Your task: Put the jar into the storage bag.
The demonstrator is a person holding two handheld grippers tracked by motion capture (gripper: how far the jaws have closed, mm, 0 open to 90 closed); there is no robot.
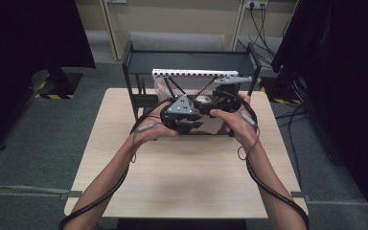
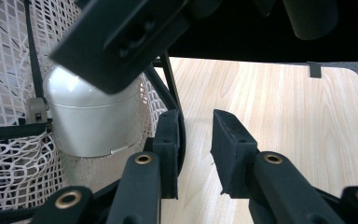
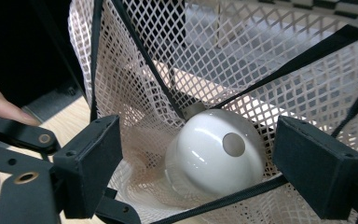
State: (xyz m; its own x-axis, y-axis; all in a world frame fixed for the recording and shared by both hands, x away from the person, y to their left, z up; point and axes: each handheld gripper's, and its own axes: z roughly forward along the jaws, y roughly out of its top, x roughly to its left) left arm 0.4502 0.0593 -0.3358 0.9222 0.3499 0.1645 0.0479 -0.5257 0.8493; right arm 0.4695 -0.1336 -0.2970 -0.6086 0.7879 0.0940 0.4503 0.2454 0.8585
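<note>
From the high view, both hands meet at the near edge of a black rack [image 1: 139, 67] standing at the far side of the tabletop [image 1: 182, 177], where a white mesh bag [image 1: 172, 86] hangs from a pale bar; the grippers crowd together there and what lies in the bag is hard to make out. The right gripper view supplies it — a glossy white earbud case [image 3: 214, 156] lies in the bottom of the mesh bag [image 3: 270, 70], between the spread jaws of the right hand-held gripper [image 3: 205, 172], whose pads stand clear of it on either side. The left gripper view shows the same case [image 2: 91, 121] side on, behind netting, to the left of the left hand-held gripper [image 2: 193, 149]. Its jaws are closed on a black strap of the bag's edge, with a gap left beside it. The black straps cross close around the case — little room inside the bag — while the tabletop [image 2: 284, 116] toward the person lies wide and bare.
</note>
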